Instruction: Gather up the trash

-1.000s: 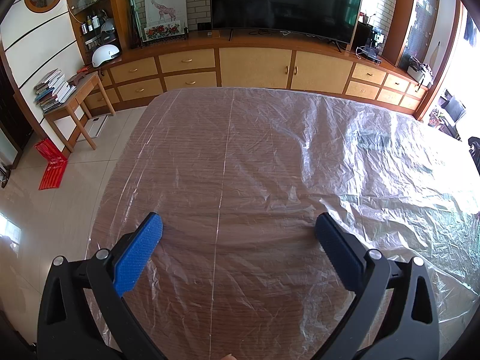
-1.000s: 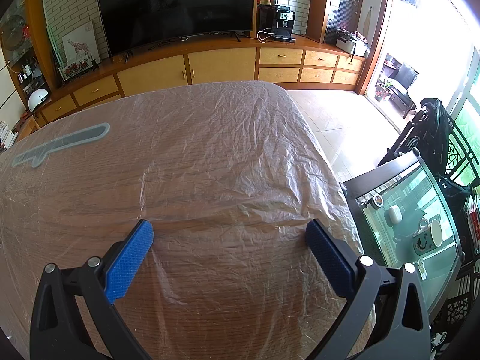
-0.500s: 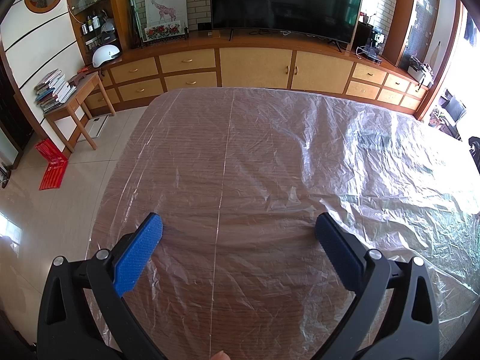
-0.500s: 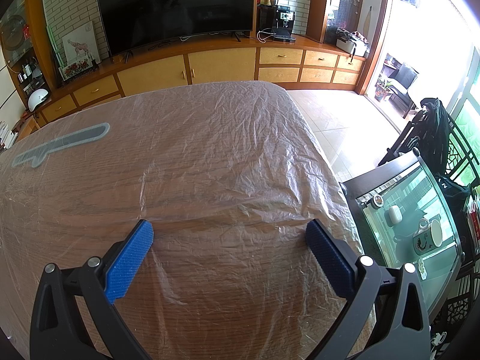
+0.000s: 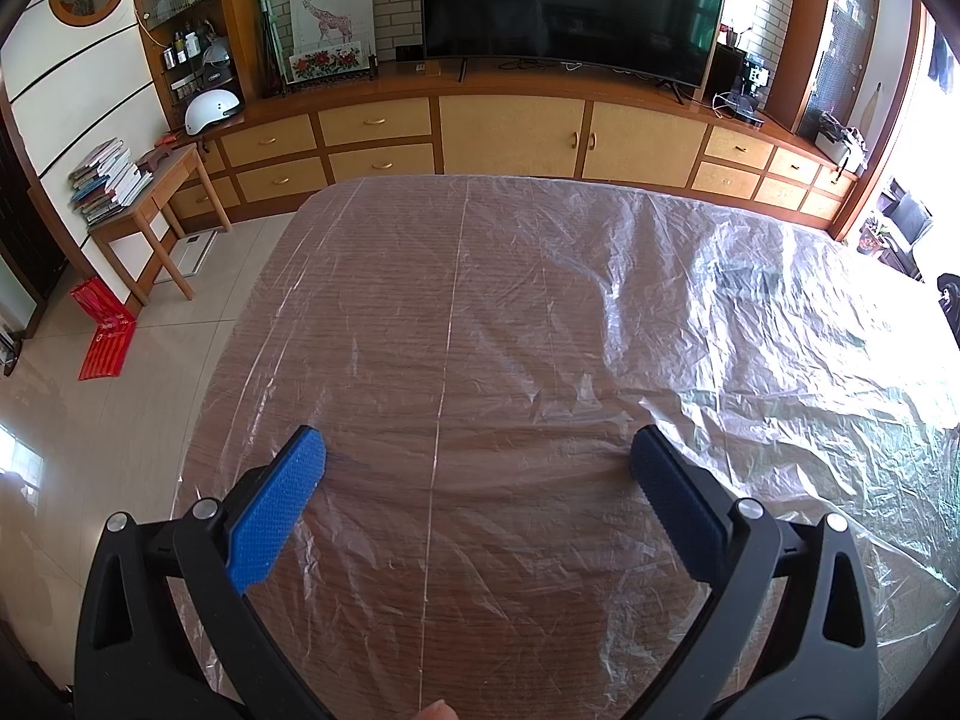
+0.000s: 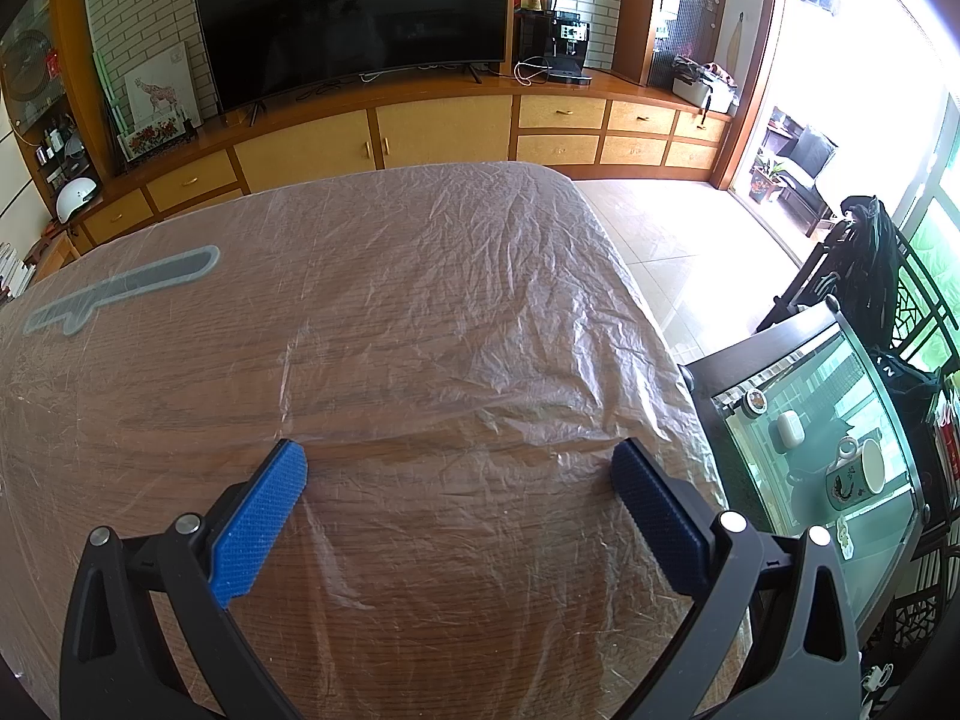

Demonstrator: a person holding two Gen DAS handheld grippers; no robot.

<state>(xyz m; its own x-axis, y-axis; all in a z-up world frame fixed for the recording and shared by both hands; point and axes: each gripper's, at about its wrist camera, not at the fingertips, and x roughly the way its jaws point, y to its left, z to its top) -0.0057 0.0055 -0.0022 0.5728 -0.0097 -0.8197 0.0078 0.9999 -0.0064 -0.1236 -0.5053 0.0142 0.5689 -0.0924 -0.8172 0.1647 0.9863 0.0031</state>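
Observation:
A thin clear plastic sheet [image 5: 540, 312] lies crinkled over a wooden table; it also shows in the right wrist view [image 6: 456, 300]. My left gripper [image 5: 477, 450] is open and empty, its blue pads [image 5: 282, 498] held just above the sheet near the table's front. My right gripper [image 6: 459, 462] is open and empty, its pads [image 6: 258, 516] low over the sheet near the table's right end. A grey printed mark [image 6: 120, 288] shows on the sheet at the left. No loose trash shows on the table.
A TV [image 5: 570, 0] stands on a long wooden cabinet [image 5: 510, 132] beyond the table. A small side table with books [image 5: 138, 192] and a red bag [image 5: 102, 330] stand at the left. A glass-top side table with a mug [image 6: 840, 456] stands at the right.

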